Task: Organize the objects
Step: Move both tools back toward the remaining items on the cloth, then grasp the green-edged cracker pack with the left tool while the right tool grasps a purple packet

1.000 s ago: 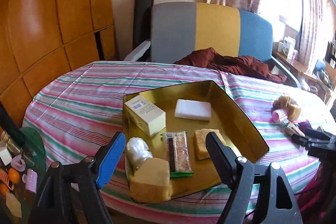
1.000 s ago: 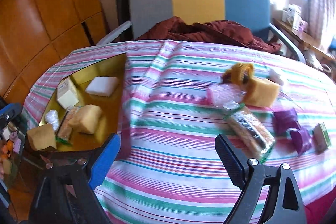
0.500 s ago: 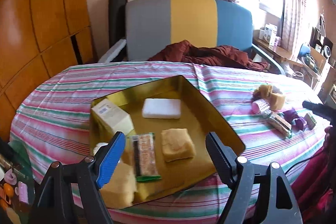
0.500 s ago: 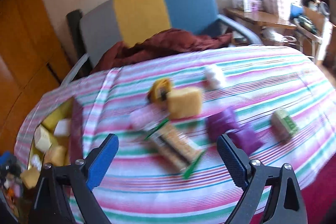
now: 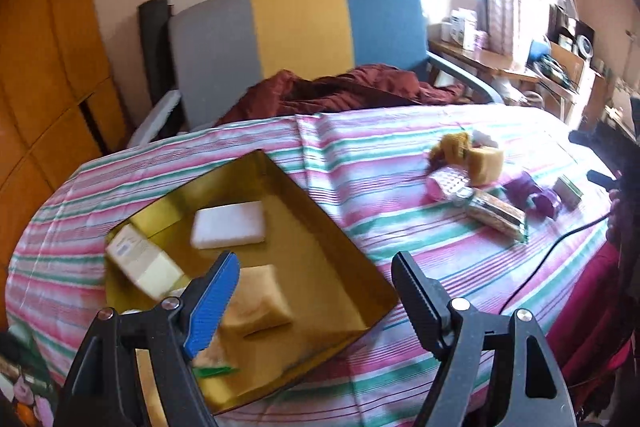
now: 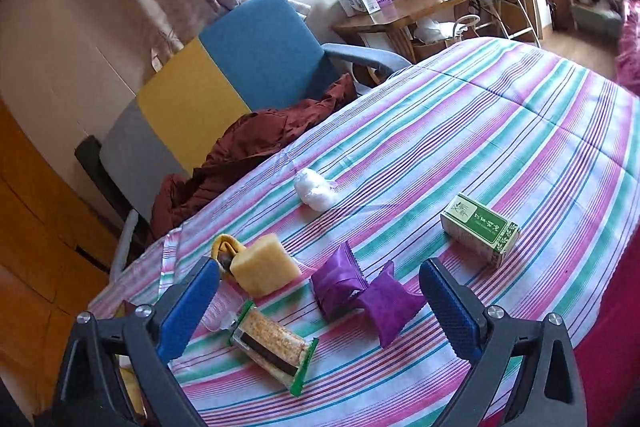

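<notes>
**Right claw now over the loose pile; the snack bar is closest**

Swinging right since a second ago, your right gripper [image 6: 320,307] has left the tray behind and now looks down on the scattered items, while your left gripper [image 5: 316,291] has drifted so the gold tray [image 5: 340,267] sits low and left in its view. Both claws are spread wide and carry nothing.

Start nearest your right claw: the wrapped snack bar [image 6: 272,345] lies just ahead of the left finger, below the gap's middle. Its long axis runs on a slant, from upper left to lower right, so it is askew to the line between the fingers; you would likely need to turn the wrist to close across its narrow width. Just beyond, almost centred in the gap, are two purple packets [image 6: 360,291], touching each other. Left of them, the yellow sponge [image 6: 266,265] rests against a yellow-brown bundle [image 6: 226,247]. Farther right sits the green box [image 6: 480,229], and farthest back the white wad [image 6: 316,189].

Your right hand is clearly the nearer one. The tray, already holding a white block [image 5: 228,225], a cream box [image 5: 140,263] and a sponge [image 5: 256,301], lies well apart to the left, on the striped cloth [image 6: 480,131].
</notes>
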{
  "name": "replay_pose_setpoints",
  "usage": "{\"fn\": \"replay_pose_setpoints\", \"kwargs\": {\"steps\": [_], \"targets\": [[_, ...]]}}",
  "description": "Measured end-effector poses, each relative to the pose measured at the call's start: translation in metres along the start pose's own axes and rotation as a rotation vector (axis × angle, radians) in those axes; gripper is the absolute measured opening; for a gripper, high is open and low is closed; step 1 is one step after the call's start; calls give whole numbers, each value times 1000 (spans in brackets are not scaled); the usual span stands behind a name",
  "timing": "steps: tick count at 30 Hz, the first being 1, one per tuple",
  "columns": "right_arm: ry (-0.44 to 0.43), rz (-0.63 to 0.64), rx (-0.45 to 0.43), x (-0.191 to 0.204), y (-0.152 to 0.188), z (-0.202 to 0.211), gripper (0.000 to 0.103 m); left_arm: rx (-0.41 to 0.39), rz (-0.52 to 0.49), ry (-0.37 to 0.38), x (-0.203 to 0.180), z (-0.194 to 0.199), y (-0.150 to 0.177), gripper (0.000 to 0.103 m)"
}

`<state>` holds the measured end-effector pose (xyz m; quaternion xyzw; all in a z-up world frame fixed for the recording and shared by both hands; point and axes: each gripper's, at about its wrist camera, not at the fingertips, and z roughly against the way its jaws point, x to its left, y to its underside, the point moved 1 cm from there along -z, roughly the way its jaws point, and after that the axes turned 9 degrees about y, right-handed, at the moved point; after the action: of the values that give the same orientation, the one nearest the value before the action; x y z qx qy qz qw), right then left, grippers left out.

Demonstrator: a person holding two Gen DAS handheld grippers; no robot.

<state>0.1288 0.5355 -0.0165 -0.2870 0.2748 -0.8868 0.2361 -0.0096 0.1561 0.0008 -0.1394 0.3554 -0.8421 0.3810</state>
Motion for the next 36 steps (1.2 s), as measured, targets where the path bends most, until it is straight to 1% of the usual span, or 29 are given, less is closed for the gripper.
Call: {"fn": "replay_pose_setpoints", "kwargs": {"steps": [2,3,4,8,14,16,18,19,24,26,30,34,36], "targets": [[-15,-10,5,0,0,0,101,20,-8,40,-11,-10,-4,79],[-19,-10,7,0,0,0,101,29,-7,59,-15,-14,-6,75],[-24,-10,9,0,0,0,101,43,-5,81,-20,-19,-7,74],[-19,-21,-3,-3,0,2,101,101,21,166,-37,-42,-15,74],[-32,-91,5,-15,-1,1,102,170,31,275,-66,-74,-23,73],[-46,-111,15,-17,-2,0,103,203,49,316,-72,-86,-24,73],[-56,-121,19,-19,-2,-1,103,245,80,361,-79,-101,-26,68],[-61,-125,21,-19,-1,-1,103,268,98,382,-83,-110,-27,68],[-75,-132,25,-20,-2,-2,103,347,157,443,-102,-143,-33,68],[-79,-137,26,-21,-2,-2,103,375,191,484,-112,-156,-38,68],[-91,-149,30,-22,-2,-2,103,419,248,497,-133,-182,-46,68],[-100,-156,36,-23,-2,-4,103,455,314,462,-148,-206,-52,70],[-106,-155,41,-23,-2,-5,103,462,324,433,-157,-215,-54,70]]}}
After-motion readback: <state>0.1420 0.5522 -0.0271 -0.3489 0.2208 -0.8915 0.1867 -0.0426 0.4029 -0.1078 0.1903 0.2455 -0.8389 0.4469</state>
